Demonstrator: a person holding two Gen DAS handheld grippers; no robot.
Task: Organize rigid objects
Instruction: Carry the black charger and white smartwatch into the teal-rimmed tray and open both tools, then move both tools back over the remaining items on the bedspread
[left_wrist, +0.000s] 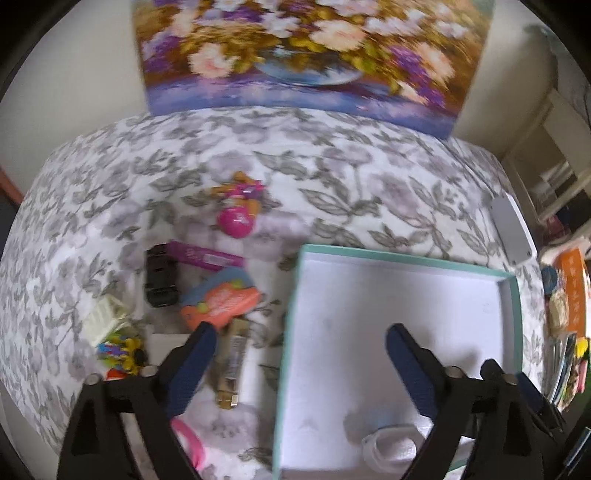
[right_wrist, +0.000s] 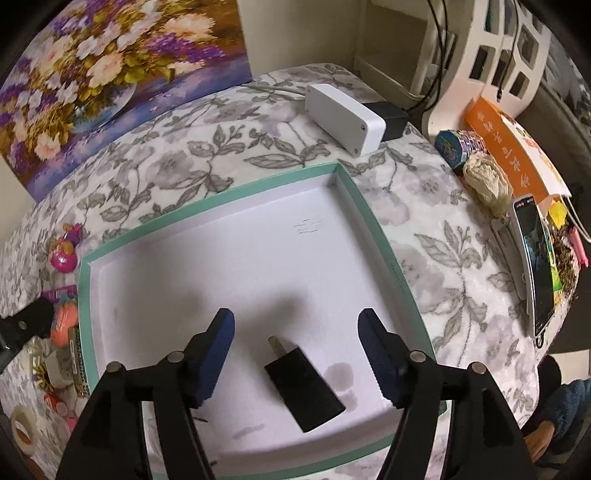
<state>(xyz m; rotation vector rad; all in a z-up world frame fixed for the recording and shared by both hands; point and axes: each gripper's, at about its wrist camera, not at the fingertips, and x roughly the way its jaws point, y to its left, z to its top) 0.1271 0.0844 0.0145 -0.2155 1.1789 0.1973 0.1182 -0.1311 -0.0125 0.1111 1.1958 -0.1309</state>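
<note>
Right wrist view looks down into a shallow teal-rimmed box (right_wrist: 384, 236) lying on a floral-covered tabletop (right_wrist: 454, 258). The right hand-held gripper (right_wrist: 296, 354) hangs wide and empty over the box's near end, and a black charger plug (right_wrist: 303, 384) lies flat on the white floor between and just below its fingers, apart from both pads. I judge the plug has been deposited there as a sorted item. Ahead of this gripper most of the box floor is bare, so there is plenty of room for more; the low walls to its right and near side are the edges to clear.

Left wrist view shows the left hand-held gripper (left_wrist: 301, 354) also spread wide, holding nothing, straddling the box's left wall. To its left and ahead, the unsorted things cluster close together: a black toy car (left_wrist: 161, 280), an orange pouch (left_wrist: 219, 299), a purple tube (left_wrist: 207, 255), a gold stick (left_wrist: 231, 362), and a pink ball toy (left_wrist: 236, 220) farther ahead. Packed tightly, they leave little finger room.
</note>
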